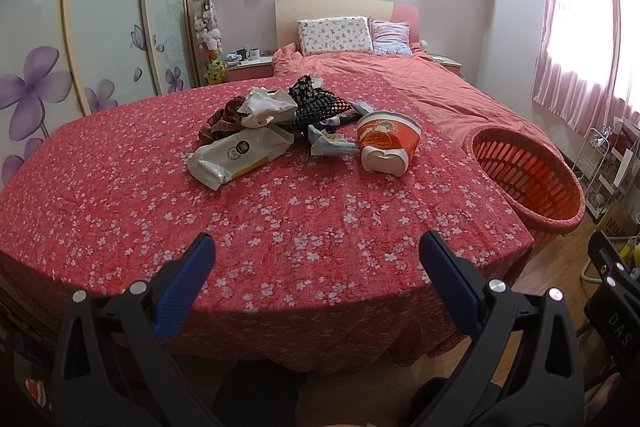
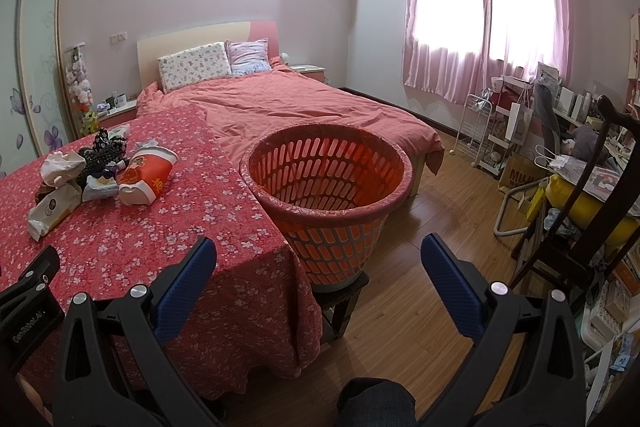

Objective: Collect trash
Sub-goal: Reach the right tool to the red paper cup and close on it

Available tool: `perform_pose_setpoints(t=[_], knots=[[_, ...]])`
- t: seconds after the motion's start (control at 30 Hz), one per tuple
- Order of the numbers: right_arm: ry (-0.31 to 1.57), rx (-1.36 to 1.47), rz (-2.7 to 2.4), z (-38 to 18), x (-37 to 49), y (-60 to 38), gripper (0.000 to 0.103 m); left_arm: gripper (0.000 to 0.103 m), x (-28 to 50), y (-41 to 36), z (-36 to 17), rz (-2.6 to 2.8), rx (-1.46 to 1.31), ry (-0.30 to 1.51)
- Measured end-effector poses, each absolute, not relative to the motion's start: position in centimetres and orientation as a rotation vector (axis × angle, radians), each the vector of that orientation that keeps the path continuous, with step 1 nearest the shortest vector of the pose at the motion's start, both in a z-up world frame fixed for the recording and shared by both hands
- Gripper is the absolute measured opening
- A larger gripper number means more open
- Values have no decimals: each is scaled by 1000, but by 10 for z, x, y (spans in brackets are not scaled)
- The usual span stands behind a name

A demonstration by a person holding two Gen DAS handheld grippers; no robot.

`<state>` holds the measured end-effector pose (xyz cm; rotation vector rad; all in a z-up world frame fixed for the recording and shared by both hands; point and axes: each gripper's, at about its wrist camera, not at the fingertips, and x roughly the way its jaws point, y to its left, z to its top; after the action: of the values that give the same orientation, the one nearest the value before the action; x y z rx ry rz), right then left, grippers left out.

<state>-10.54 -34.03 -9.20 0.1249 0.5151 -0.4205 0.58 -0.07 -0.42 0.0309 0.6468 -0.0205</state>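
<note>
Pink-curtained window [image 2: 484,11] lights bed [image 2: 304,107], wooden floor [image 2: 432,211].

the bed cover [image 1: 280,219] is red with small white blossoms; the duvet [image 2: 280,107] behind it is plain salmon pink. the basket [image 2: 328,183] is orange with a pink rim. a paper cup [image 1: 386,137] is red and white, a wrapper [image 1: 240,157] white with a yellow patch, one cloth [image 1: 316,101] black with white dots. the curtains [image 2: 480,7] are pink, the wardrobe doors [image 1: 40,83] pale with purple flowers. gripper pads [image 1: 188,279] are blue on black frames.
</note>
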Motion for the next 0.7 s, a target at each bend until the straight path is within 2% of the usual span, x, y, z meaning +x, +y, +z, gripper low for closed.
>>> perform_pose_setpoints(t=[0.4, 0.7], knots=[[540, 125, -370, -91, -84, -333, 101, 99, 23, 26, -11, 14, -8, 667], [595, 197, -193, -86, -16, -308, 101, 99, 63, 83, -10, 59, -69, 674]])
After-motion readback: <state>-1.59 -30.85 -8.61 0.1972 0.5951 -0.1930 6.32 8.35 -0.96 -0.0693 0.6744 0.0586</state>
